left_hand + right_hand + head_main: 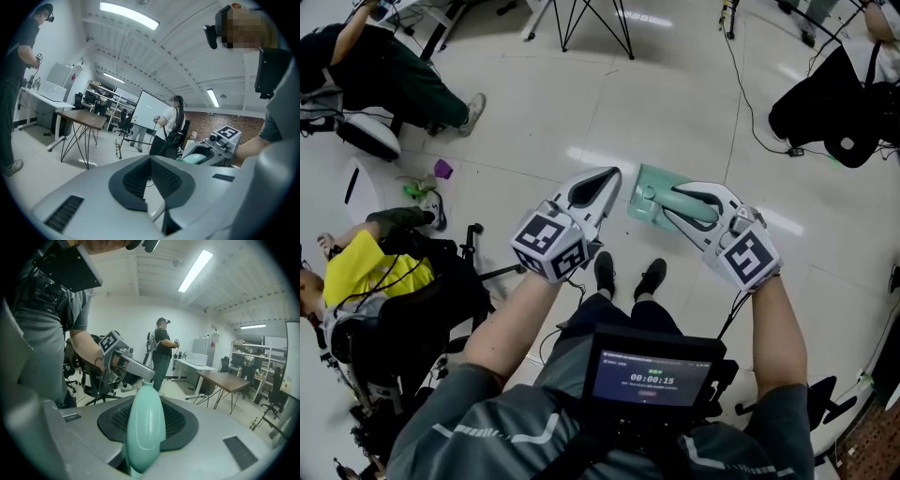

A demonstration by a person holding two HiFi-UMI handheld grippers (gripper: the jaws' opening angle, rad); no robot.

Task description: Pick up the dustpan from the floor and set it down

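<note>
Mint-green dustpan [645, 201] is held up off the floor [675, 103], out in front of the wearer's black shoes [628, 274], pan end pointing away from the body. Its handle [145, 427] runs lengthwise btwn the jaws of the right gripper [673, 203]; jaws partway closed and clamped on it, dark pads either side in the right gripper view, handle tip poking out past them. Left gripper [609, 189] sits just beside the pan's left edge, jaws brought together w/ nothing btwn them. Left gripper view shows the pads [140, 180] meeting in a seam. Can't tell if its tip touches the dustpan; in the right gripper view it lines up w/ the handle's far end. Both grippers roughly side by side, marker cubes facing the head cam. Small screen [649, 378] on the wearer's chest, lower center. Farther out: person in yellow top [356, 272] seated at left, another in dark green trousers [389, 66] upper left, black bag [825, 108] upper right w/ cables on the floor. Gripper views also show a wooden table [82, 118] on thin black legs, a whiteboard [151, 110], and ppl standing in the bkgd.
</note>
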